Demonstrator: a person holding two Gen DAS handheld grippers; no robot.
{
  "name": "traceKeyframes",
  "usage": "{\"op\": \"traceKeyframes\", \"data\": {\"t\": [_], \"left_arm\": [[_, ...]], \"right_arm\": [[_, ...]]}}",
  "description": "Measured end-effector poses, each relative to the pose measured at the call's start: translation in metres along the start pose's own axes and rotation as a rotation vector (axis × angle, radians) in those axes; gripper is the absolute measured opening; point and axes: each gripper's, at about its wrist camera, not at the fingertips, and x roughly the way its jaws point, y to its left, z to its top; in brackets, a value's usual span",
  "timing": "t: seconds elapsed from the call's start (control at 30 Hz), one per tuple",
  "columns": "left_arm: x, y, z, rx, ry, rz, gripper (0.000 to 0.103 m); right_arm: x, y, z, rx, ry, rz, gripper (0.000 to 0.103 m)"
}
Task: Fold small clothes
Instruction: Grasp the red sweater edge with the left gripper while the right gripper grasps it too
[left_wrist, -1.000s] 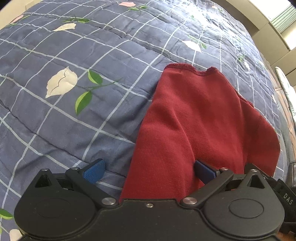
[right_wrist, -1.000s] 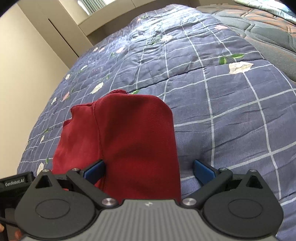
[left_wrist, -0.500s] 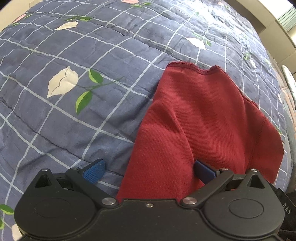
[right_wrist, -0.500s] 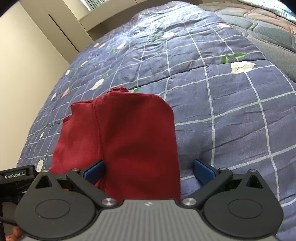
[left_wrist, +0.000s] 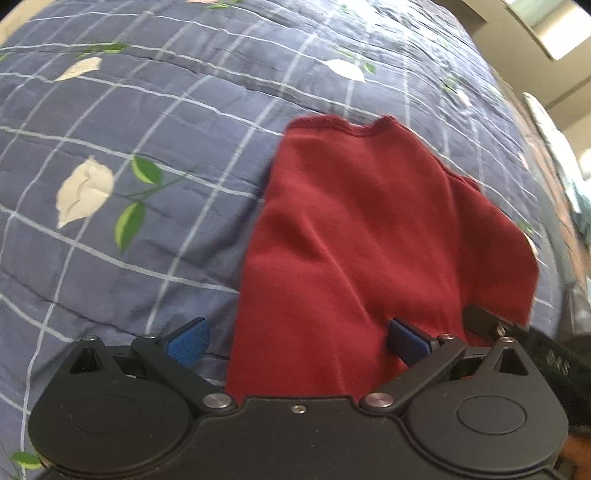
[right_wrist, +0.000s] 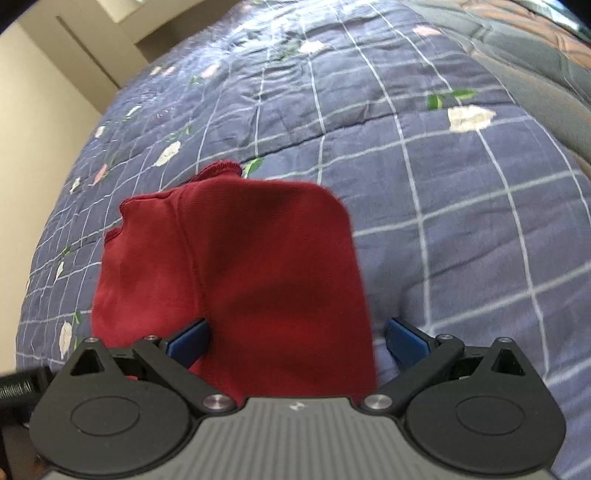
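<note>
A dark red knit garment (left_wrist: 351, 240) lies folded on the bed, its stitched hem at the far end. My left gripper (left_wrist: 297, 339) is open over its near left part: one blue pad sits on the quilt, the other on the cloth. In the right wrist view the same red garment (right_wrist: 258, 277) shows a seam down its middle. My right gripper (right_wrist: 297, 339) is open astride its near right edge, with cloth between the wide-apart fingers. The near end of the garment is hidden under both gripper bodies.
The bed is covered by a blue-grey checked quilt (left_wrist: 147, 129) with white flowers and green leaves. A darker quilted blanket (right_wrist: 535, 62) lies at the far right. A beige wall and cupboard (right_wrist: 55, 92) stand beyond the bed. The right gripper's black body (left_wrist: 517, 332) shows at the left view's right edge.
Both cameras have shifted a little and the views are now slightly blurred. The jaws have stayed wide apart and the garment keeps its shape and place.
</note>
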Motion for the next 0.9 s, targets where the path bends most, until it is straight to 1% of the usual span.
{"op": "traceKeyframes", "data": {"t": [0.07,0.1,0.2,0.23,0.3,0.47,0.63,0.67,0.7,0.73,0.77,0.8,0.83,0.87,0.9], "left_arm": [[0.0,0.0,0.0,0.035,0.013,-0.008,0.102],[0.0,0.0,0.001,0.048,0.02,-0.007,0.102],[0.001,0.004,0.003,0.069,0.042,-0.011,0.102],[0.001,0.005,0.004,0.076,0.048,-0.013,0.102],[0.001,0.01,0.005,0.079,0.055,-0.021,0.102],[-0.001,0.018,0.005,0.078,0.07,-0.042,0.102],[-0.002,0.02,0.005,0.079,0.072,-0.046,0.102],[-0.002,0.02,0.005,0.084,0.07,-0.046,0.102],[-0.003,0.019,0.005,0.093,0.063,-0.046,0.102],[-0.003,0.017,0.005,0.103,0.056,-0.047,0.098],[-0.003,0.016,0.005,0.112,0.055,-0.058,0.095],[-0.004,0.014,0.005,0.118,0.054,-0.073,0.088],[-0.004,0.013,0.005,0.117,0.049,-0.091,0.079],[-0.005,0.013,0.005,0.114,0.044,-0.118,0.072],[-0.006,0.012,0.005,0.111,0.042,-0.131,0.069]], "right_arm": [[0.0,0.009,-0.005,0.005,0.002,0.036,0.103],[-0.001,0.018,-0.009,-0.013,-0.007,0.038,0.103],[-0.006,0.046,-0.022,-0.116,-0.068,-0.037,0.103],[-0.008,0.051,-0.023,-0.124,-0.085,-0.058,0.103],[-0.01,0.054,-0.026,-0.121,-0.097,-0.059,0.103],[-0.019,0.047,-0.025,-0.069,-0.124,-0.001,0.102],[-0.025,0.018,-0.019,0.083,-0.164,0.019,0.102],[-0.027,0.011,-0.019,0.109,-0.173,0.025,0.1],[-0.029,0.003,-0.02,0.135,-0.183,0.032,0.095],[-0.031,-0.004,-0.02,0.155,-0.191,0.034,0.092],[-0.032,-0.009,-0.021,0.174,-0.197,0.025,0.087],[-0.034,-0.014,-0.022,0.188,-0.208,0.009,0.075],[-0.036,-0.017,-0.023,0.192,-0.217,0.001,0.067],[-0.036,-0.018,-0.024,0.19,-0.219,0.007,0.057],[-0.036,-0.017,-0.024,0.185,-0.223,0.023,0.049]]}}
